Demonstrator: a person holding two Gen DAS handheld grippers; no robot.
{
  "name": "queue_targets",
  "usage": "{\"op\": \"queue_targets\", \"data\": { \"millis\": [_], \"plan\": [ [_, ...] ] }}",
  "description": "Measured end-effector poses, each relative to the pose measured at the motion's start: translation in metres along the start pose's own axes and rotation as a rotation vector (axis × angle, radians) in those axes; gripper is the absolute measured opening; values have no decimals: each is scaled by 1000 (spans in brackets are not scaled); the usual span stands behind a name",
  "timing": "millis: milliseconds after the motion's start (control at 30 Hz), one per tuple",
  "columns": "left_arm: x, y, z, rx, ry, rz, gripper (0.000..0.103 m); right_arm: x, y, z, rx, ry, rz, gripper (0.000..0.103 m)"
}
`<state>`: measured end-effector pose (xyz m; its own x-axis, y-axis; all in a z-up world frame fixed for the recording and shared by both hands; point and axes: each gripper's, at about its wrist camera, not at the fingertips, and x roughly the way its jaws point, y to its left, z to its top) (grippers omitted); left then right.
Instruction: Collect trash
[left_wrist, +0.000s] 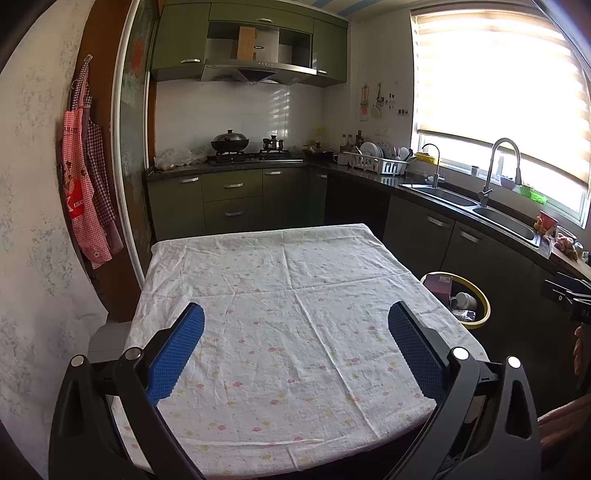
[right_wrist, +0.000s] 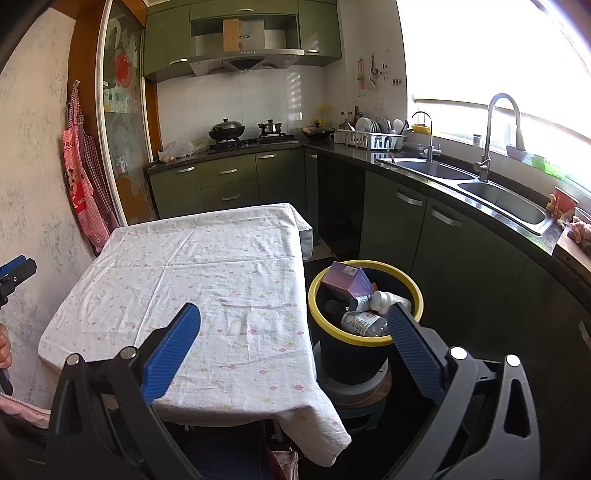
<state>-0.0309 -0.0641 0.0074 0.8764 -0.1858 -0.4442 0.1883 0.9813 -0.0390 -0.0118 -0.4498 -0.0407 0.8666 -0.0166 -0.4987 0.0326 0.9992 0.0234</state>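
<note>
A dark trash bin with a yellow rim (right_wrist: 321, 273) stands on a stool right of the table. It holds a purple box (right_wrist: 345, 282), a white bottle (right_wrist: 382, 300) and a clear plastic bottle (right_wrist: 364, 323). The bin also shows in the left wrist view (left_wrist: 484, 299). My left gripper (left_wrist: 295, 325) is open and empty above the table with the floral white cloth (left_wrist: 280, 295). My right gripper (right_wrist: 293, 325) is open and empty over the table's right edge, its right finger (right_wrist: 413, 343) in front of the bin.
The clothed table (right_wrist: 207, 280) fills the middle. A dark counter with a double sink (right_wrist: 480, 184) and tall faucet (right_wrist: 495, 125) runs along the right. A stove with pots (right_wrist: 251, 136) and a dish rack (right_wrist: 369, 138) stand at the back. Aprons (right_wrist: 83, 184) hang on the left wall.
</note>
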Motion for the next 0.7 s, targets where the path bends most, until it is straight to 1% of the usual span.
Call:
{"op": "queue_targets", "data": {
  "millis": [700],
  "plan": [
    [2, 0, 0, 0, 6, -6, 98, -1, 0, 2, 5, -2, -6, 96]
  ]
}}
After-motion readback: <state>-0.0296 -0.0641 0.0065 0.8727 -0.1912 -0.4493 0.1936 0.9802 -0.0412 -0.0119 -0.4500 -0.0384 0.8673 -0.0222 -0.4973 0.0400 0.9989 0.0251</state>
